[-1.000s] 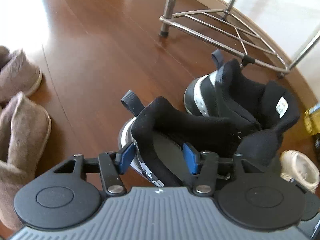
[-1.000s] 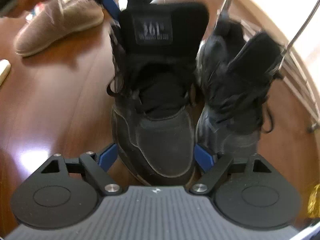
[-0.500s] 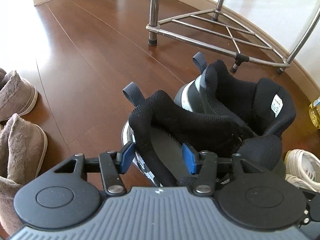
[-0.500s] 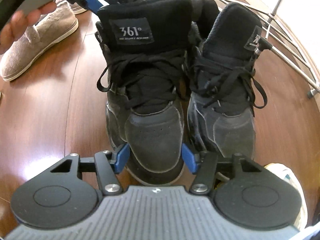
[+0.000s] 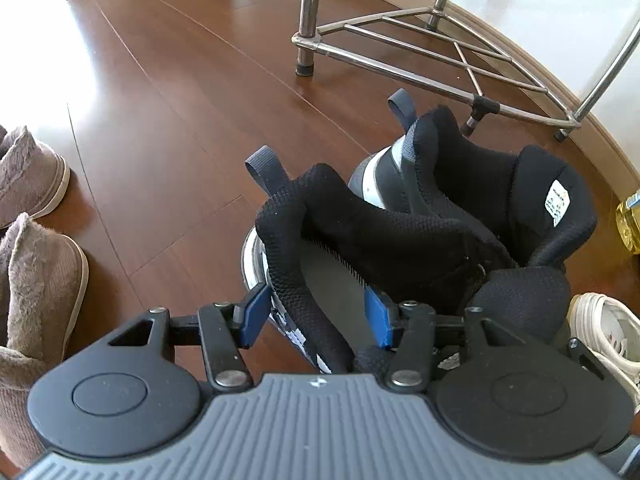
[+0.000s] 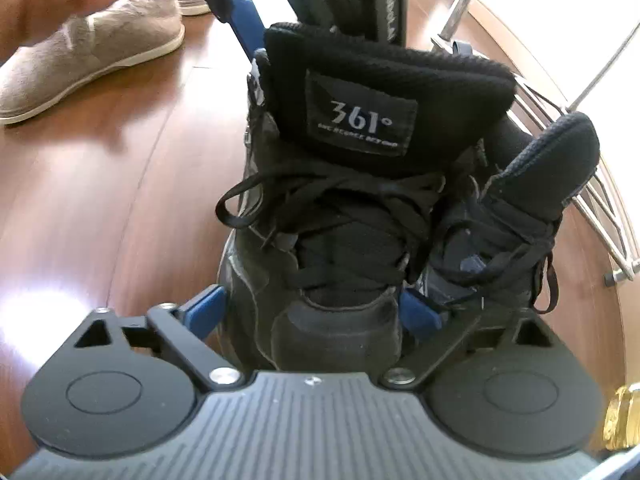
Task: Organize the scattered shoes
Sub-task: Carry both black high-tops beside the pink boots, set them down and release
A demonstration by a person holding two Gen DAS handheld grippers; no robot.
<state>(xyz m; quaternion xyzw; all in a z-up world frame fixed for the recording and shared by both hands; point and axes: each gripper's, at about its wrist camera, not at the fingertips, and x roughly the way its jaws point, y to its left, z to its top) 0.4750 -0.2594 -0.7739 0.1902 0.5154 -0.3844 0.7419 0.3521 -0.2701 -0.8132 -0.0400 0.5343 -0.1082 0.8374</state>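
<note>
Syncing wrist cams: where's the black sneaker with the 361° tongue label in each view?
Left wrist: 361° sneaker at centre, collar side facing the camera, left gripper straddling its collar.
Right wrist: centre, toe toward camera, right gripper around the toe.
Shared landmark: metal rack, upper right in both.
</note>
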